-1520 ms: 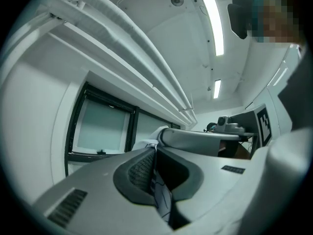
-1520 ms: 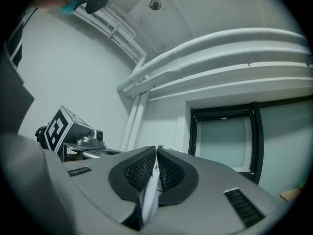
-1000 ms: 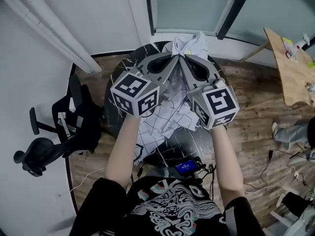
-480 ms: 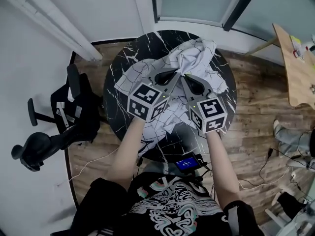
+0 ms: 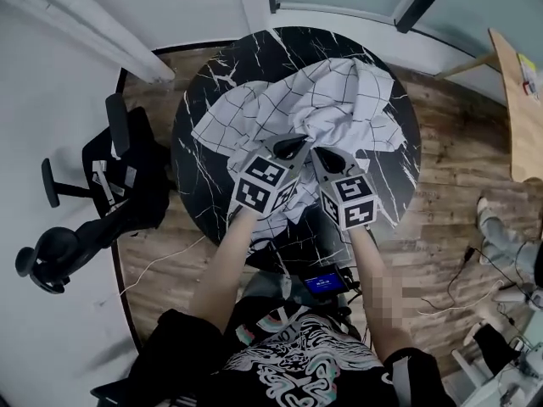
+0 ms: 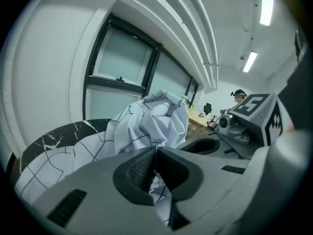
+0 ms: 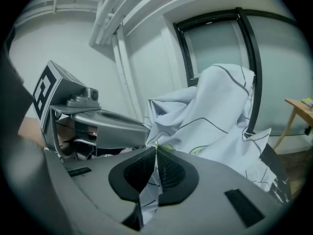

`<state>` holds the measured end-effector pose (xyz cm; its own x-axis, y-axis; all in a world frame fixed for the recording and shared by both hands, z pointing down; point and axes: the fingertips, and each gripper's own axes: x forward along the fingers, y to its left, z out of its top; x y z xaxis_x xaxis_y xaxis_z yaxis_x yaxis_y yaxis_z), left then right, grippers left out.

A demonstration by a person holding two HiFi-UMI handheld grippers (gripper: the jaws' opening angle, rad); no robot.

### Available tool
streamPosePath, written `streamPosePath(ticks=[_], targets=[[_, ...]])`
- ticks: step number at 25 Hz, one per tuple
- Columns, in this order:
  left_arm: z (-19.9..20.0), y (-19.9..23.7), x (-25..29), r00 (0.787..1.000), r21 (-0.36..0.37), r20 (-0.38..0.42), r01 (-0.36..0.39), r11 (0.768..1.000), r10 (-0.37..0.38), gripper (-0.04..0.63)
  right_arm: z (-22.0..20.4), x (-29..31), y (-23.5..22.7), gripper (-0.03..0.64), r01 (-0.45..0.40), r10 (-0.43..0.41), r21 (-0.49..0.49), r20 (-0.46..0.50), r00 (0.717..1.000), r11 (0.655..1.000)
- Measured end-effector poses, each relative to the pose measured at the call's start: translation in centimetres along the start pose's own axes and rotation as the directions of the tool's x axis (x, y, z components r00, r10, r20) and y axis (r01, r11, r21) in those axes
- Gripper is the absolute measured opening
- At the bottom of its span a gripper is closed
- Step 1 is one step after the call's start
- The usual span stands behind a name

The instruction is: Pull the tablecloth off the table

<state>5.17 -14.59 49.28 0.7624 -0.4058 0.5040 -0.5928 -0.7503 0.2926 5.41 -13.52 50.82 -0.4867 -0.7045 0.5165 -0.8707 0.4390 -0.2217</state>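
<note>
The white grid-lined tablecloth [image 5: 339,100] lies rumpled on the round black marbled counter [image 5: 208,66], heaped toward its 1 o'clock side. At the cloth's 6 o'clock edge the left claw [image 5: 299,142] and right claw [image 5: 317,151], tips nearly meeting, are each clenched on a fold of it. A black office chair [image 5: 127,185] stands at the counter's 9 o'clock

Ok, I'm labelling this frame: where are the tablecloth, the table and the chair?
tablecloth [image 5: 280,113]: head view, on its spread checked part, left of the bunched folds.
table [image 5: 208,70]: head view, on the bare black marble top, far left side.
chair [image 5: 136,189]: head view, on its dark seat.
</note>
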Motion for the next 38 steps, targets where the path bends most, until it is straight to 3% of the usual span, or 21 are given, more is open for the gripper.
streamPosePath(ticks=[9,17,30,38], targets=[[-4.9,1.8,3.3,0.996,-0.041,-0.08,-0.038,0.998,0.035,0.006,-5.0,3.1,-1.5,0.015,-0.029,0.033,0.061,-0.06,0.998,0.998],[-8.7,3.7,5.7,0.98,-0.113,-0.153,-0.142,0.983,0.124,0.008,-8.8,5.6,-2.5,0.015,-0.046,0.059,0.105,-0.132,0.989,0.993],[-7.7,3.0,4.5,0.984,-0.108,-0.111,-0.15,0.983,0.138,0.028,-7.6,4.2,-2.0,0.02,-0.106,0.121,0.147,-0.093,0.988,0.983],[-6.3,1.7,2.6,0.989,-0.095,-0.081,-0.129,0.987,0.122,0.052,-5.9,1.6,-1.1,0.026,-0.079,0.083,0.121,-0.028,0.996,0.989]])
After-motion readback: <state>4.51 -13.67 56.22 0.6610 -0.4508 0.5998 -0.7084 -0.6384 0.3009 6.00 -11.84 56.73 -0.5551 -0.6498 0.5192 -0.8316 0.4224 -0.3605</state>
